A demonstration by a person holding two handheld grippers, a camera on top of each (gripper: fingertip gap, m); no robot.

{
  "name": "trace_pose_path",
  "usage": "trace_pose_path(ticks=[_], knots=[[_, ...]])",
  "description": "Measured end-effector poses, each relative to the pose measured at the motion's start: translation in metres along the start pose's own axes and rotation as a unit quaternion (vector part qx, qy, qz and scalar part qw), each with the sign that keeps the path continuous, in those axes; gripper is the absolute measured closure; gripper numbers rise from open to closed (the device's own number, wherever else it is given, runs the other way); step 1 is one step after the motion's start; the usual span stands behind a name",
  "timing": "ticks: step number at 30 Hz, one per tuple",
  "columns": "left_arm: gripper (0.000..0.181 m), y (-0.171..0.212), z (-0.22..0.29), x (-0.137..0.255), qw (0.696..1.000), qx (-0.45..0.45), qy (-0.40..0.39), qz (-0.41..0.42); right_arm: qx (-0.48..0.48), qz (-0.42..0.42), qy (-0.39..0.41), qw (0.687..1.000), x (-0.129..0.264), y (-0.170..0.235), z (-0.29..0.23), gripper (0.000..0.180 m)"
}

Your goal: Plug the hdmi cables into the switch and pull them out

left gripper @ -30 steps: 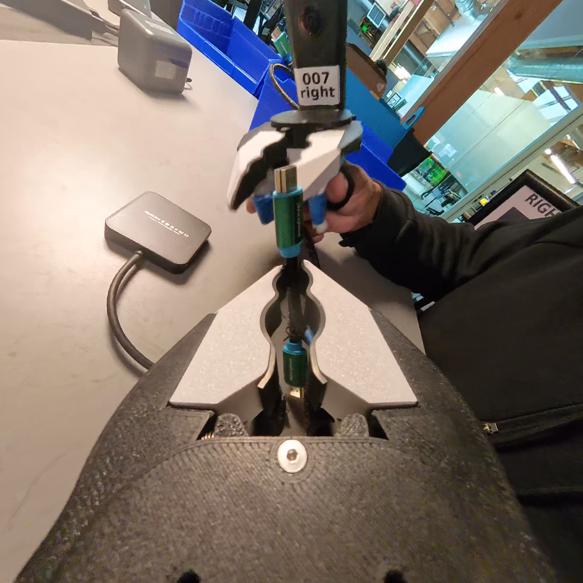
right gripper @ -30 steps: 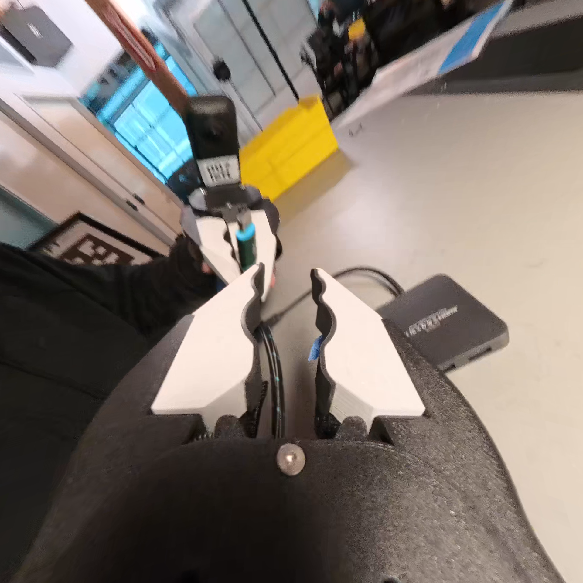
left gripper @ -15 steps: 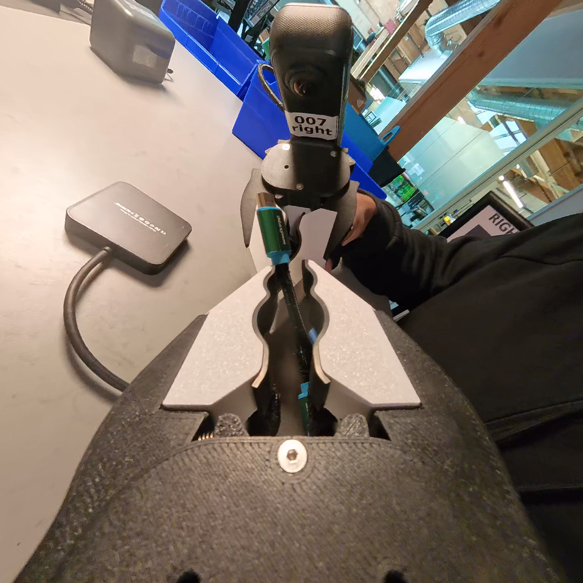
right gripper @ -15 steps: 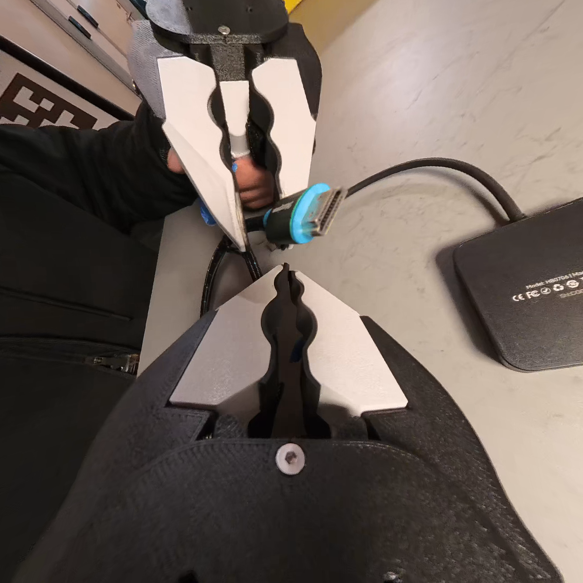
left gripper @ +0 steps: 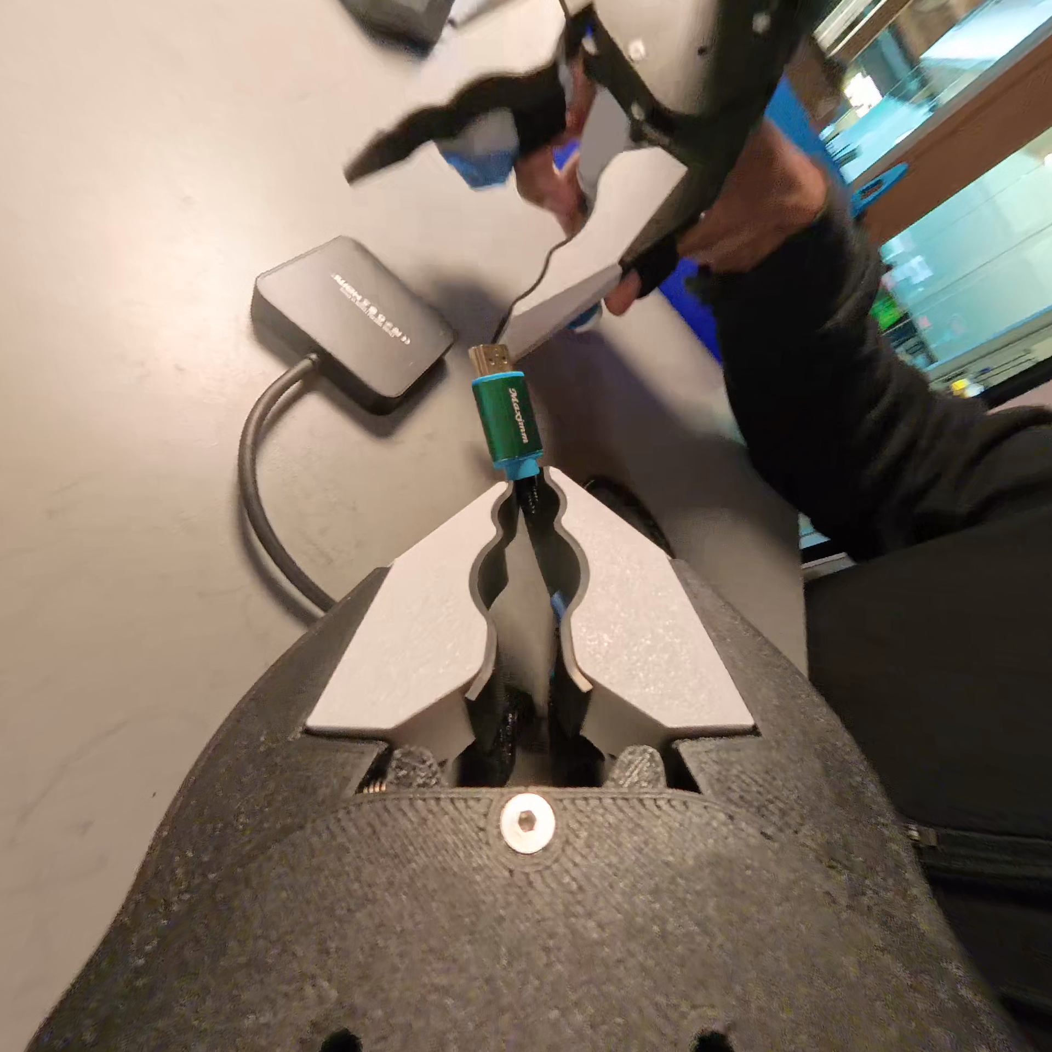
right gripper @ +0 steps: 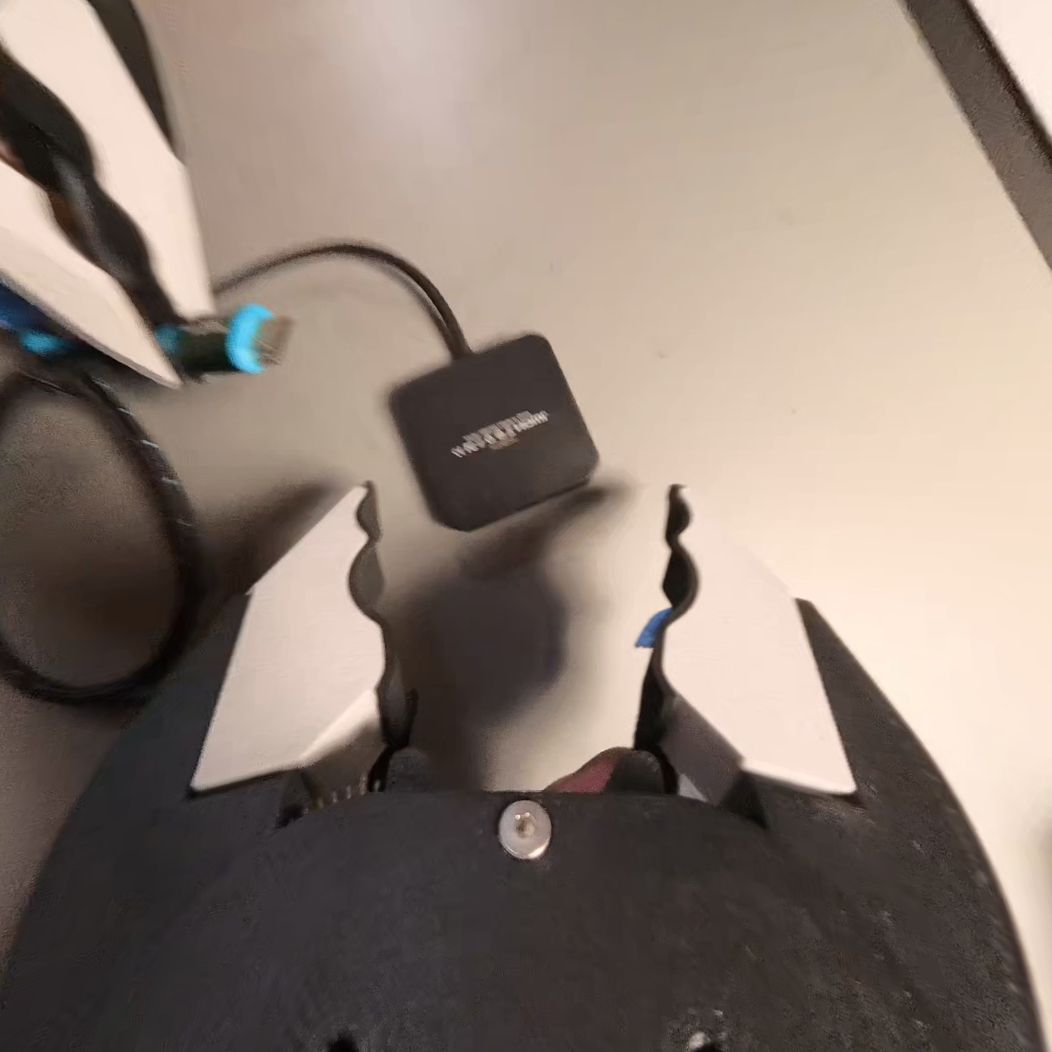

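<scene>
A: Right gripper (right gripper: 521, 495) swung away from the plug since half a second ago, jaws spread wide from nearly closed, now aimed down at the switch (right gripper: 494, 428). Holding nothing.

B: Left gripper (left gripper: 526, 489)?

A: Clamped on the braided HDMI cable (left gripper: 535, 529) just behind the blue strain relief. Green plug (left gripper: 505, 420) sticks out past the fingertips, gold tip forward, tilted slightly left. Gripping the cable rather than the shell probably leaves the whole connector free to enter a port.

B: Distance to the switch?

A: Near, not touching. Switch flat on the table (left gripper: 114, 171), up and left of the plug tip, own black lead (left gripper: 267, 484) curling back toward the left gripper. Nothing plugged in yet.

B: Ports visible?

A: No. Only the top face and rounded edges in either view. Right wrist view motion-blurred too, so can't tell which edge carries them.

B: Why the right one open over the switch?

A: Likely to pin or grab the box so it doesn't slide when the plug pushes in. Light box, smooth table, would skate otherwise.

B: Risk?

A: Plug held by flexible cable, so tip may wobble or bend off-axis at insertion. Needs squaring up first.
</scene>
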State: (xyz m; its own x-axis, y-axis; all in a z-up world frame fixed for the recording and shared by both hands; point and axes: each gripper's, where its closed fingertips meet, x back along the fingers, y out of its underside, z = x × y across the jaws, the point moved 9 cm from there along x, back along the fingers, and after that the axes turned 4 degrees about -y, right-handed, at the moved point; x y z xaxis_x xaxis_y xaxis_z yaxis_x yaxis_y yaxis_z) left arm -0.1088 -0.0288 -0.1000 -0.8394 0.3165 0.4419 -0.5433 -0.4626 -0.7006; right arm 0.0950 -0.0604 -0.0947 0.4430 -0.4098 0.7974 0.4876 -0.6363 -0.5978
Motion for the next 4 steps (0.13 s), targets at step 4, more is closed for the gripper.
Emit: trace_pose_path(ticks=[4], knots=[[0.173, 0.0051, 0.0001, -0.0038, 0.999, -0.017, -0.037, -0.032, 0.049, -0.036, -0.024, 0.998, -0.0161, 0.0042, 0.0073, 0.052]])
